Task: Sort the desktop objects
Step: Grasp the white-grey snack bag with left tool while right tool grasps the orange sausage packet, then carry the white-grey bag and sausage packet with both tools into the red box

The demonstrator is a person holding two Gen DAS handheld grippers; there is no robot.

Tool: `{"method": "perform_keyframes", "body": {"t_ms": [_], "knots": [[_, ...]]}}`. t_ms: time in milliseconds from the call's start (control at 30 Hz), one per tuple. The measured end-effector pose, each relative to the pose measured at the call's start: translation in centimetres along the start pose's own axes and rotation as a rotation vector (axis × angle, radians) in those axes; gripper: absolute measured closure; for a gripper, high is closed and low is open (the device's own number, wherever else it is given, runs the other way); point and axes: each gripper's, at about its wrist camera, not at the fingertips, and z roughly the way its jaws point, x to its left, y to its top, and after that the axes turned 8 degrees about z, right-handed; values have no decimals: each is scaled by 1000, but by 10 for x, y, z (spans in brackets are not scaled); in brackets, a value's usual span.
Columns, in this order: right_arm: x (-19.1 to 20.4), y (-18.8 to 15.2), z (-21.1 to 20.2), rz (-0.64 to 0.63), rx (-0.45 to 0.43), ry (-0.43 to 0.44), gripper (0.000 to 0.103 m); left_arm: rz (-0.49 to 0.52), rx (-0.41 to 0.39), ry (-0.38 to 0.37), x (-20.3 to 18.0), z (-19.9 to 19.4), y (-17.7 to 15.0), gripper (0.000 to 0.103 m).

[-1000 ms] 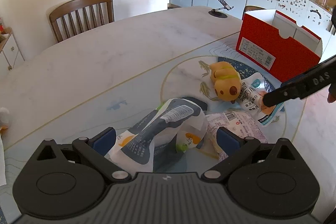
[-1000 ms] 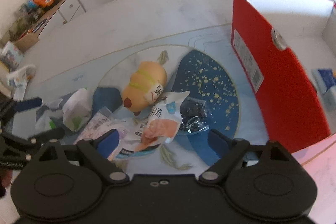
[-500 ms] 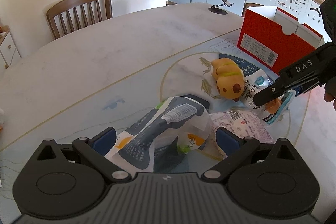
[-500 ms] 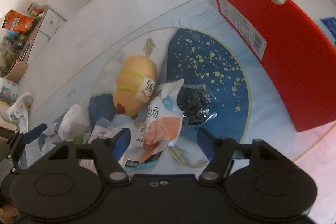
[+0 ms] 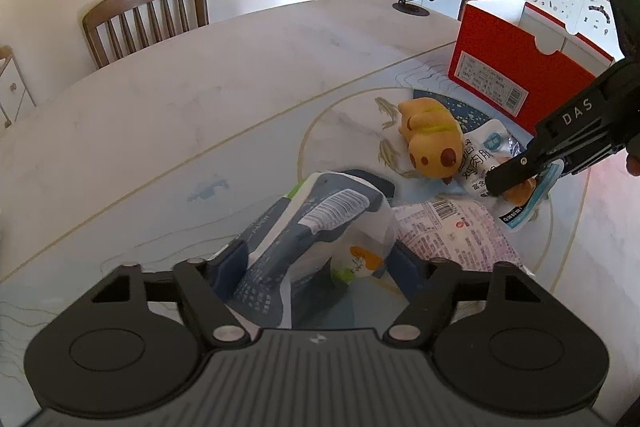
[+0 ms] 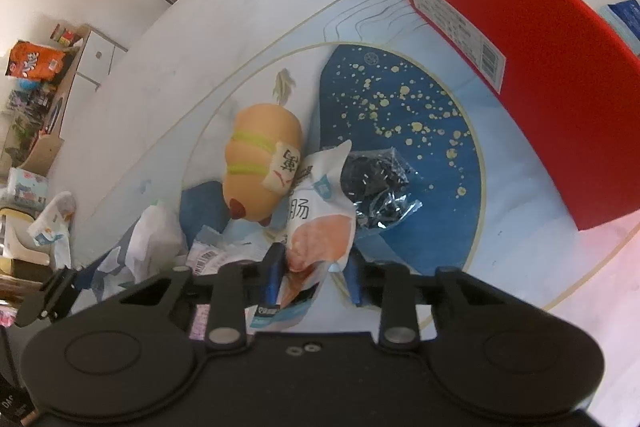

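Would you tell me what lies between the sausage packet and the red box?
A clear bag of dark items on the blue mat, seen in the right wrist view.

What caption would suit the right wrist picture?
Right gripper, just closing, around a sausage packet beside an orange plush toy and red box.

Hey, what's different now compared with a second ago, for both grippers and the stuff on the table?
The right hand-held gripper has rolled, and its jaws have just been closing around the sausage packet. The left hand-held gripper has just been narrowing around the grey-and-white bag; whether its pads press yet is unclear. The plush toy, black packet, pink packet and red box lie as before.
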Motion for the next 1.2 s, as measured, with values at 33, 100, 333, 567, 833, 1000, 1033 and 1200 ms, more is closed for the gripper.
{"method": "perform_keyframes", "body": {"t_ms": [33, 100, 333, 567, 833, 1000, 1033, 1200], "knots": [[0, 0, -2, 3, -3, 3, 74, 0, 0, 2, 0, 0, 0, 34], [-1, 1, -4, 11, -12, 8, 77, -2, 0, 6, 0, -1, 0, 38], [-1, 0, -13, 2, -23, 25, 86, -29, 10, 26, 6, -3, 0, 70], [-3, -3, -24, -1, -40, 44, 86, -59, -17, 39, 8, -13, 1, 78], [-4, -8, -37, 5, -60, 70, 86, -97, -28, 30, 7, -24, 2, 80], [-3, -12, -45, 2, -75, 81, 86, -117, -35, 17, 4, -33, 2, 80], [-3, -13, -46, 2, -79, 82, 86, -121, -35, 13, 4, -35, 2, 80], [-6, -17, -56, 0, -102, 84, 86, -129, -45, -3, -3, -45, 2, 81]]}}
